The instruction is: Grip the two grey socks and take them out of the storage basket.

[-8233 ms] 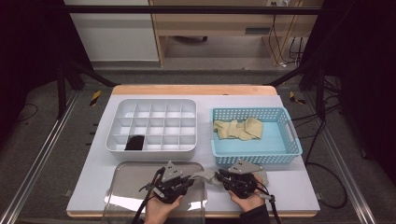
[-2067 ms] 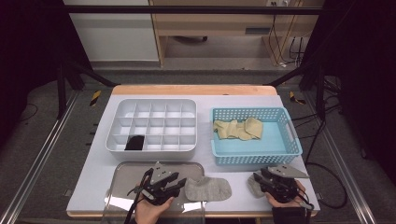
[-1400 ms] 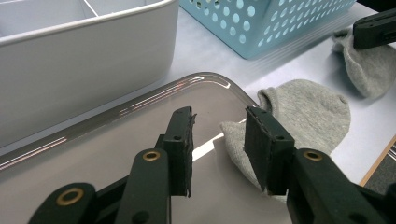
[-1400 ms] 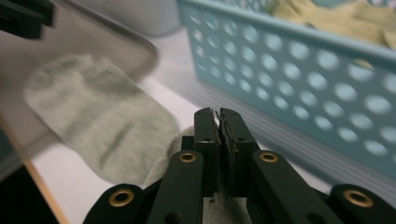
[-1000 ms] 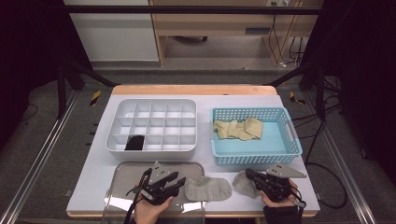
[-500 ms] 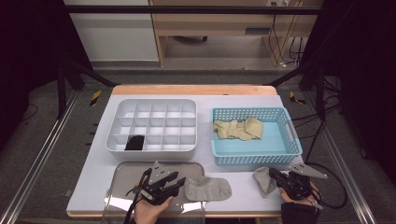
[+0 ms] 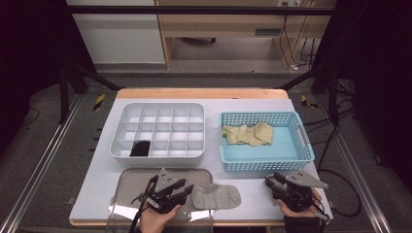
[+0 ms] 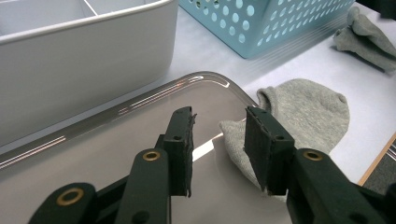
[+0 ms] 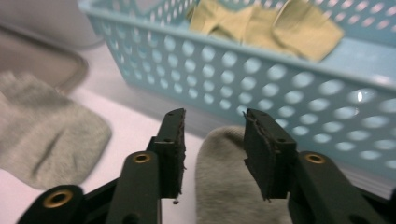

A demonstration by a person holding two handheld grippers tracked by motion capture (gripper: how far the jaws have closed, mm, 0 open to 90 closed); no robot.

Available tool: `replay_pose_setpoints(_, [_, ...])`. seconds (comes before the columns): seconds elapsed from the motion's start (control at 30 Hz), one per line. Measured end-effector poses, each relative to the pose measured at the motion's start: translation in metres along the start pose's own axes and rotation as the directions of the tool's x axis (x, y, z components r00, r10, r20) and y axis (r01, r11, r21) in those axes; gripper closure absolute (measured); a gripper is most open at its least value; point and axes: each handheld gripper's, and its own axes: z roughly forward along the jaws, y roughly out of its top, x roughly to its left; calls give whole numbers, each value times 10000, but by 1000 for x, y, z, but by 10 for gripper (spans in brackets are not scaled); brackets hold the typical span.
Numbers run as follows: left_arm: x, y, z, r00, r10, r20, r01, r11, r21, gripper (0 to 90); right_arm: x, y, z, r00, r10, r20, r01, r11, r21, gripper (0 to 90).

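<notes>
- Pairing grey socks looks like the job in hand: one grey sock (image 7: 216,196) lies flat at the front of the white table (image 7: 107,174), its cuff end overlapping the corner of the clear tray (image 7: 127,180); the second grey sock (image 9: 233,186) lies crumpled just in front of the blue basket (image 7: 265,158), at the tips of my right gripper (image 7: 275,183).
- My right gripper's jaws have just been opening and stand apart, the second sock on the table between and below them, with no pad pressing it as far as I can tell.
- My left gripper (image 8: 217,140) hovers over the clear tray with jaws half apart and nothing in them; the flat sock's cuff sits just beyond its right pad.
- Both socks look light, soft and limp; I judge they will sag and fold when lifted, and will not slip from rubber pads or break.
- I would take the flat sock at its cuff edge, where it rides up on the tray rim, and the crumpled one at a raised fold.
- Tan socks (image 7: 248,134) lie in the basket; a black sock (image 7: 141,148) sits in a front cell of the white divided box (image 7: 160,158).
- No brand, label or writing is readable anywhere.
</notes>
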Motion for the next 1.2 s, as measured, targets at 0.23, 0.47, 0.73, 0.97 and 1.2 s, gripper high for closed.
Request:
replay_pose_setpoints(0.23, [0, 0, -1, 10000, 7, -16, -7, 10000, -40, 608, 3, -12, 20, 9990, -256, 360, 222, 9956, 912, 760])
replay_pose_setpoints(0.47, [1, 0, -2, 10000, -19, -63, 18, 10000, -98, 608, -10, -8, -4, 9965, 358, 753, -377, 9990, 233, 858])
replay_pose_setpoints(0.73, [2, 0, -2, 10000, -7, -96, 6, 10000, -92, 608, -41, -23, -11, 9683, 1165, 2208, -1323, 9895, 580, 810])
replay_pose_setpoints(0.97, [2, 0, -1, 9999, 5, -101, -5, 10000, -44, 605, -43, -22, -15, 9633, 1033, 2476, -1125, 9934, 233, 695])
replay_pose_setpoints(1.2, [2, 0, -1, 10000, -22, -82, 22, 10000, -70, 606, -15, -7, -22, 9897, -170, 1420, 224, 9991, -368, 654])
